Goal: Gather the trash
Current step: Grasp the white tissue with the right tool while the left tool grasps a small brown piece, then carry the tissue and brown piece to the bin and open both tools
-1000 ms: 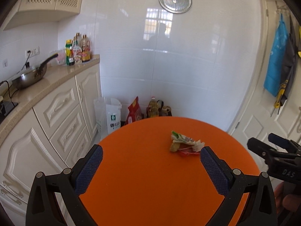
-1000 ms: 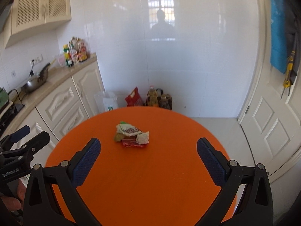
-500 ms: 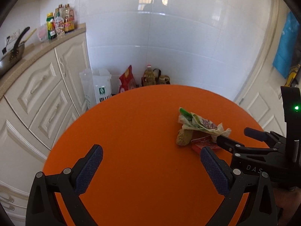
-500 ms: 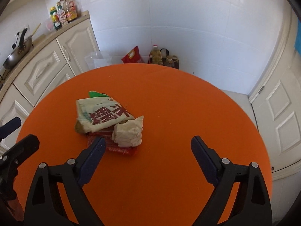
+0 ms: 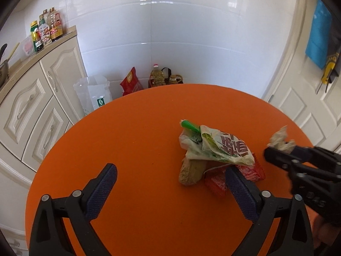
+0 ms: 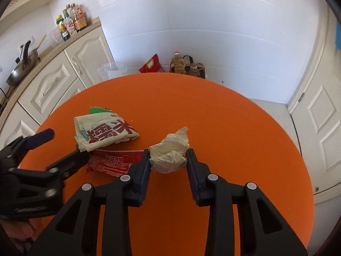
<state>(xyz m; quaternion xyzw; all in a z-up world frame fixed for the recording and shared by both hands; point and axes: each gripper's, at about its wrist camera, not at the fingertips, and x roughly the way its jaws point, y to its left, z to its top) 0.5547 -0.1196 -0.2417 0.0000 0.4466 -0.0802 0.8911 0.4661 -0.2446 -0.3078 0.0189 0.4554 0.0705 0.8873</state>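
Note:
On the round orange table [image 6: 223, 111] lies a small heap of trash. It holds a cream bag with red characters [image 6: 104, 131] [image 5: 223, 147], a red wrapper [image 6: 113, 162] [image 5: 215, 183] under it, and a tan lump [image 5: 191, 172]. My right gripper [image 6: 168, 152] [image 5: 281, 149] is closing, both pads against a crumpled paper wad [image 6: 169, 157] [image 5: 279, 136] at the heap's right side. My left gripper [image 5: 170, 169] [image 6: 66, 145] hovers at the heap's left, jaws wide and closing a little. The tan lump lies just ahead between its fingertips, untouched; its right finger [image 5: 240, 189] is beside the red wrapper.
Cream kitchen cabinets [image 5: 32, 111] with bottles [image 5: 45, 32] on the counter stand at the left. Beyond the table, on the floor, are a white plastic bag [image 5: 93, 93], a red bag [image 5: 131, 81] and oil bottles [image 5: 157, 75]. A white door [image 6: 319, 117] is at the right.
Both grippers came down and closer to the heap. The right gripper's jaws went from wide apart to clamped on the paper wad. The left gripper moved in toward the heap.

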